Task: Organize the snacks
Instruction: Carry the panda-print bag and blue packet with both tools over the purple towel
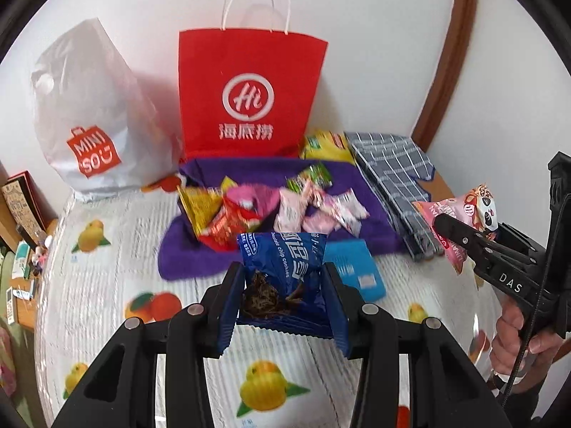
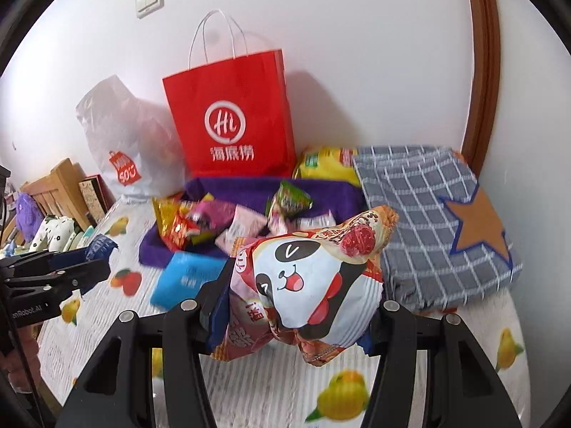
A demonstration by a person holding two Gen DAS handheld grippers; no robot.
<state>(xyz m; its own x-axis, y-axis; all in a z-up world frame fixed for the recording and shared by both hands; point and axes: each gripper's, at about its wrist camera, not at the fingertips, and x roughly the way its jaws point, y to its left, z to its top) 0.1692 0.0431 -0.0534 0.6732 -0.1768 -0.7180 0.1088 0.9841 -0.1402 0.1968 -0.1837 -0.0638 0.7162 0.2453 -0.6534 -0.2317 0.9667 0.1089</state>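
Left hand-held gripper [image 1: 282, 296], lower centre, clamps a blue cookie packet [image 1: 282, 267]. Right hand-held gripper [image 2: 299, 306], lower centre, clamps a panda snack bag [image 2: 310, 285]. Remaining snacks [image 1: 271, 210] lie mid-frame on a purple towel [image 1: 185, 253].

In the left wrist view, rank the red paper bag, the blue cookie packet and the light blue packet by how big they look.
1. red paper bag
2. blue cookie packet, though it sits nearest the camera, which inflates it
3. light blue packet
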